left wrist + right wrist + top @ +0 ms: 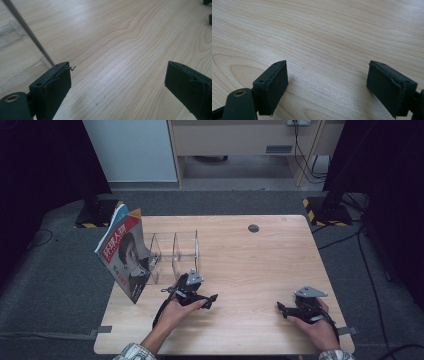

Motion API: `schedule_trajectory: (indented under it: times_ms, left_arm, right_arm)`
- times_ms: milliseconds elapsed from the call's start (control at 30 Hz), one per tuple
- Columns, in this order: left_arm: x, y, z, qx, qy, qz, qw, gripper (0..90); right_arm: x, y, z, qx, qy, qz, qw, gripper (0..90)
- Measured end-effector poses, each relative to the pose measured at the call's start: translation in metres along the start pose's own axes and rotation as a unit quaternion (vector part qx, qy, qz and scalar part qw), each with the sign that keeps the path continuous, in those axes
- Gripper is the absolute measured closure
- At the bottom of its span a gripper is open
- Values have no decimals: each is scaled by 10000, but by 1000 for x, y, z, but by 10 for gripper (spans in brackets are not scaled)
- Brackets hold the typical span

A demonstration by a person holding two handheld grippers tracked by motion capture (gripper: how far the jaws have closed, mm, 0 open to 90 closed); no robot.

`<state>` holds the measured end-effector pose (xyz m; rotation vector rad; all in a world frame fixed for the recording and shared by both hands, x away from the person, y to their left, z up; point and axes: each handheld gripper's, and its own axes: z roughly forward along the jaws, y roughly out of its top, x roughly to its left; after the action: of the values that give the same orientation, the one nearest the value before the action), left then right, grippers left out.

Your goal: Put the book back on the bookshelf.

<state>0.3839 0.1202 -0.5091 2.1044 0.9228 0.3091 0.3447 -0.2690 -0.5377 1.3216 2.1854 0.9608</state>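
A magazine (125, 256) with a red and white cover stands tilted against the left end of a clear acrylic rack (176, 251) on the wooden table (250, 260). My left gripper (212, 300) rests just in front of the rack and points right. In its own view the left gripper (117, 75) is open over bare wood, with a clear rack wall (27, 30) at its left. My right gripper (281, 308) lies near the front right of the table and points left. The right gripper (328, 80) is open too, with only wood grain between its jaws.
A round cable hole (253, 228) sits near the table's far edge. Two dark stand bases with striped edges (320, 212) are on the carpet behind the table. The rack's middle and right slots hold nothing.
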Motion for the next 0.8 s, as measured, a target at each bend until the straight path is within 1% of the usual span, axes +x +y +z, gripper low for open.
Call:
schedule_trajectory:
  times_ms: [167, 367, 467, 533, 600, 700, 733, 767, 800]
  left_arm:
    - [-5, 0, 15, 147, -2, -27, 9999, 64]
    - [-9, 5, 30, 243, -16, -44, 9997, 67]
    - [-12, 7, 37, 311, -18, -5, 9995, 67]
    - [-13, 8, 42, 347, -6, -38, 9994, 68]
    - [-14, 9, 47, 408, 4, -19, 9992, 70]
    - [-18, 10, 51, 405, 87, 88, 9991, 67]
    - [-19, 11, 51, 395, 141, 102, 9991, 74]
    - [-21, 13, 50, 323, 294, 190, 9989, 82]
    - [-23, 14, 50, 283, 314, 201, 9989, 89]
  right_arm:
    - [0, 0, 0, 6, -1, 18, 10000, 170]
    - [1, 0, 0, 13, 24, -12, 10000, 169]
    - [1, 0, 0, 13, 32, -17, 10000, 168]
    - [1, 0, 0, 16, 40, -17, 10000, 166]
    - [1, 0, 0, 16, 44, -16, 10000, 166]
    - [1, 0, 0, 17, 45, -19, 10000, 165]
    - [1, 0, 0, 14, 45, -27, 10000, 166]
    - [1, 0, 0, 13, 44, -30, 10000, 165]
    - [1, 0, 0, 13, 44, -29, 10000, 165]
